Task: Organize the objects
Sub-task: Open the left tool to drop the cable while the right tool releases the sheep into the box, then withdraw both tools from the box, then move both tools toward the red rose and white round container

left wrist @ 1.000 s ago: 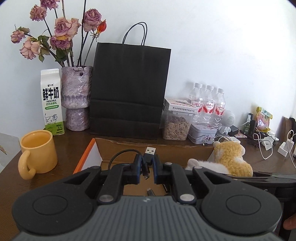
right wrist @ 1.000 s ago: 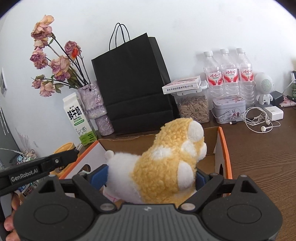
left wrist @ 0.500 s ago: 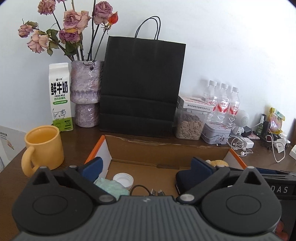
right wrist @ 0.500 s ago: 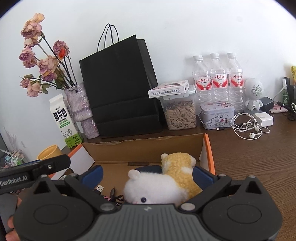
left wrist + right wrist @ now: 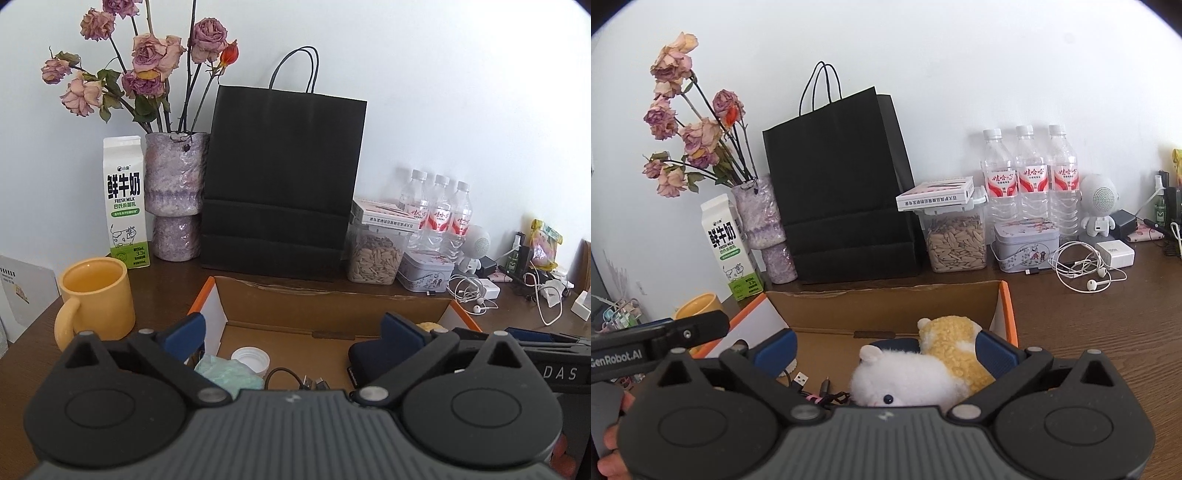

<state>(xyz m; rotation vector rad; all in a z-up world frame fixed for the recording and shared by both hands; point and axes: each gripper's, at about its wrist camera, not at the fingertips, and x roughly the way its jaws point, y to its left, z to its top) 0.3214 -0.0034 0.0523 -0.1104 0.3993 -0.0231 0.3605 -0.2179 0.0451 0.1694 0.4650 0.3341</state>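
The milk carton (image 5: 125,201) at the far left reads "FRESH MILK" under large Chinese characters, with "3.3" on its green base. Red labels with Chinese script wrap the three water bottles (image 5: 1030,181) at the far right, and a flat box (image 5: 936,192) printed with Chinese text lies on the seed container (image 5: 956,243). In the right wrist view, the body of the other tool shows "GenRobot.AI"; in the left wrist view the letters "DAS" show on the neighbouring tool.

The left tool (image 5: 291,328) hangs over the near left part of the cardboard box (image 5: 332,301), its blue-padded fingers (image 5: 184,330) spread wide with nothing between them. The right tool (image 5: 886,347) is over the near right part of the box, also spread wide; the plush toy (image 5: 923,365), white and yellow, lies in the box between its fingers, and whether the right pad touches it cannot be told. A bare hand (image 5: 609,439) shows at the left edge of that view.

Inside the box lie a white bottle cap (image 5: 250,360), a crumpled green item (image 5: 227,374), a dark pouch (image 5: 369,360) and a USB cable (image 5: 812,387). A yellow mug (image 5: 94,295) stands on the tabletop (image 5: 166,291) left of the box, near the black paper bag (image 5: 280,184).
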